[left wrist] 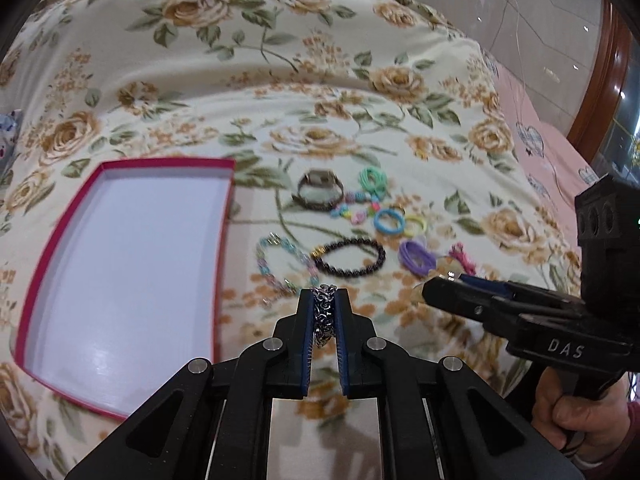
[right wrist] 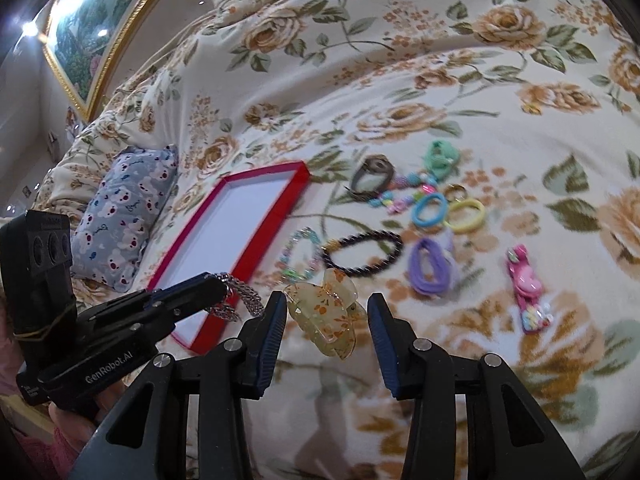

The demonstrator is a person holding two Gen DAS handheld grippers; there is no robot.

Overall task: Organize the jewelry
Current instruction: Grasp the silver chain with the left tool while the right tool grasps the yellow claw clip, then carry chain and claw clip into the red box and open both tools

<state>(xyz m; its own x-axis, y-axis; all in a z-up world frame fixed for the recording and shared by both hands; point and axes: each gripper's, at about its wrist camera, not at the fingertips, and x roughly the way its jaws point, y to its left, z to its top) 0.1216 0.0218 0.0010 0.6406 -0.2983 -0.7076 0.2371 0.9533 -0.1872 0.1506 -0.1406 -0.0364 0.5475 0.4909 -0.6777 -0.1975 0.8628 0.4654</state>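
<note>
silver chain (left wrist: 324,316) clamped in my left hand-held gripper (left wrist: 325,300) beside the red box (left wrist: 230,184), translucent hair claw (right wrist: 324,316) between my right hand-held gripper's (right wrist: 327,320) spread fingers (right wrist: 272,320)

Right gripper (right wrist: 327,320) fingers apart around hair claw (right wrist: 324,312), red tray (right wrist: 256,240) beyond

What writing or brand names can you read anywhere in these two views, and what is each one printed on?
"DAS" stands on the black body of the right gripper, seen from the left wrist camera.
"GenRobot.AI" stands on the black body of the left gripper, seen from the right wrist camera.
Small script on the koala-print pillow is too blurred to read.
Nothing readable on the red box or the jewelry.
</note>
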